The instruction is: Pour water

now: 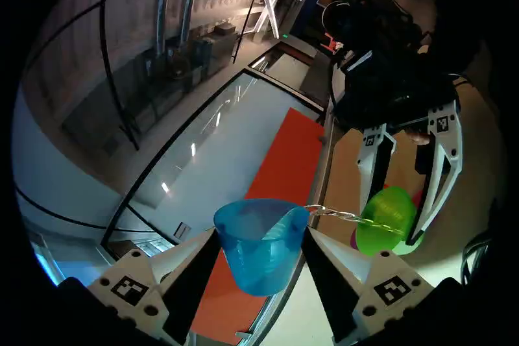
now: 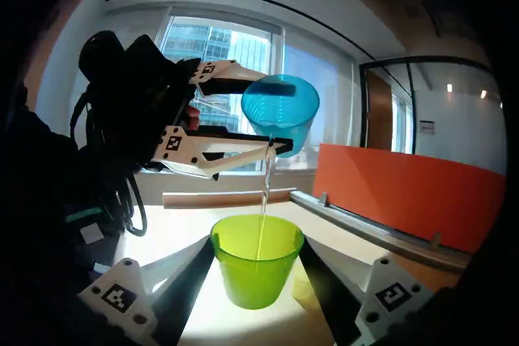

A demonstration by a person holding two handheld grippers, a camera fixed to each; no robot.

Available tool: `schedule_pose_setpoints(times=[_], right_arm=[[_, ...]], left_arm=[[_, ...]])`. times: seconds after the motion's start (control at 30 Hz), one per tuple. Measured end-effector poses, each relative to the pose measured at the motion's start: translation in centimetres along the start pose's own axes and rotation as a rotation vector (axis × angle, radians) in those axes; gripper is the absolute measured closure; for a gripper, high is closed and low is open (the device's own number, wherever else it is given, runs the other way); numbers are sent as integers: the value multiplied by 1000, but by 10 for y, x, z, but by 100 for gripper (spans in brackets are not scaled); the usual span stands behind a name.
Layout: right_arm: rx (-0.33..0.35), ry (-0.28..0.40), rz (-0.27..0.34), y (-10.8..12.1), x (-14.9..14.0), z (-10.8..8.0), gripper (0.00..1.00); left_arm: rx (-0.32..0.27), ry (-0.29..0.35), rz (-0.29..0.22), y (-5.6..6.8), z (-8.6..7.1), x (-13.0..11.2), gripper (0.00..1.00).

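My left gripper is shut on a clear blue cup, tipped on its side. A thin stream of water runs from its rim into a green cup. In the right gripper view the blue cup hangs above, held by the left gripper, and the water falls straight into the green cup. My right gripper is shut on the green cup, upright just above the table. The right gripper with a hand on it shows in the left gripper view.
An orange partition panel with a metal rail runs along the table's right edge. Large windows stand behind. A person's dark sleeve and cables are at the left. A small yellowish object lies beside the green cup.
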State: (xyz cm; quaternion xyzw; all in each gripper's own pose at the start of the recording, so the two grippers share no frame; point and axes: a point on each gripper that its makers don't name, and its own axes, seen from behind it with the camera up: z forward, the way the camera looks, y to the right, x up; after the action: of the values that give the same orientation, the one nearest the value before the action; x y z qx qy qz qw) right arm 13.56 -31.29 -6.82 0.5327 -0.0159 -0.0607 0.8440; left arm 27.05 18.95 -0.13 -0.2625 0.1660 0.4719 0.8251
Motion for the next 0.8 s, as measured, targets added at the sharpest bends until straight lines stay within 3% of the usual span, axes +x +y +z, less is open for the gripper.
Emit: schedule_pose_setpoints(times=[0.8], right_arm=[[-10,10,-7,1,3,-3,8]], left_arm=[[12,8,63,-3,1,8,16]])
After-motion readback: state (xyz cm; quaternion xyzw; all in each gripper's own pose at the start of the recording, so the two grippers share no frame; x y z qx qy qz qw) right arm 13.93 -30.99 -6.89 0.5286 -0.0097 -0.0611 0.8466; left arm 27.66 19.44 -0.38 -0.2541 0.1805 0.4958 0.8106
